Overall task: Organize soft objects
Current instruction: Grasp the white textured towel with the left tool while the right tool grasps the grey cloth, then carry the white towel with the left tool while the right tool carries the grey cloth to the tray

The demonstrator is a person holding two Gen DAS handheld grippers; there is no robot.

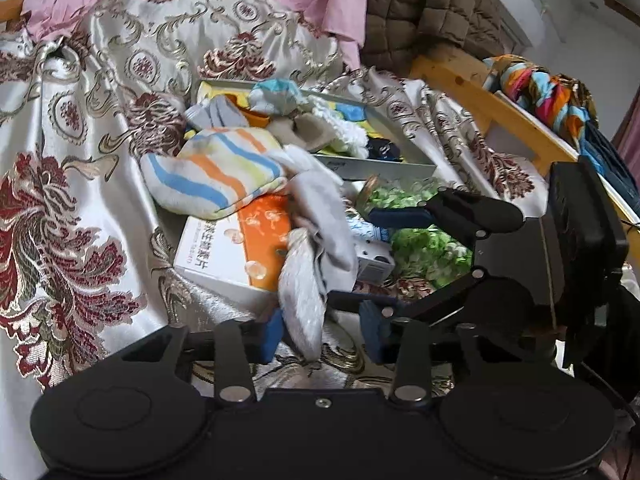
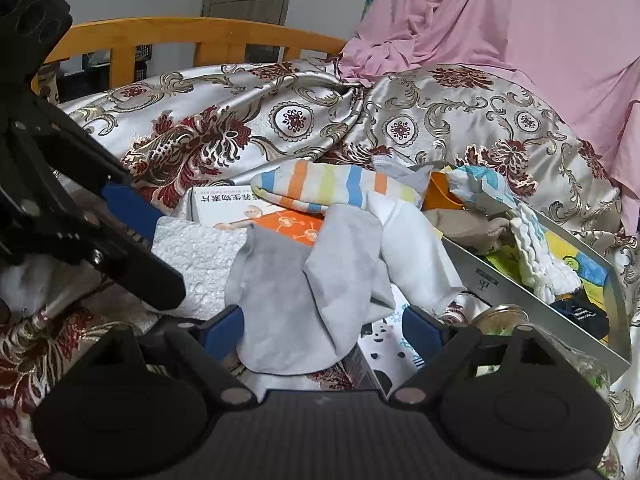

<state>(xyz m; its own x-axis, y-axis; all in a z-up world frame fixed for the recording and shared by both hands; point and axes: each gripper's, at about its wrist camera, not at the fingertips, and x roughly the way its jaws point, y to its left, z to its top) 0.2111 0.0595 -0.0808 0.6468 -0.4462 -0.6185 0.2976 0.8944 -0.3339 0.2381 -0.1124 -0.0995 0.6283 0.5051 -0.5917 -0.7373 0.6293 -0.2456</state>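
A heap of socks and small cloths lies on a patterned bedspread (image 1: 80, 200). A grey sock (image 2: 304, 280) drapes over an orange-and-white box (image 1: 240, 248). Its pale, nubbly end (image 1: 300, 300) hangs between the pads of my left gripper (image 1: 322, 336); the left pad touches it and the right pad stands apart. My right gripper (image 2: 322, 332) is open wide, with the grey sock lying between its pads. A striped sock (image 1: 216, 176) rests behind the box. Each gripper shows in the other's view: the right gripper (image 1: 352, 256) and the left gripper (image 2: 168, 260).
A shallow metal tray (image 2: 520, 276) holding several socks sits behind the heap. Green fluffy fabric (image 1: 420, 248) lies to the right. A wooden bed frame (image 2: 192, 28), a pink sheet (image 2: 500, 20), a brown quilted jacket (image 1: 424, 12) and a colourful scarf (image 1: 540, 92) surround the bedding.
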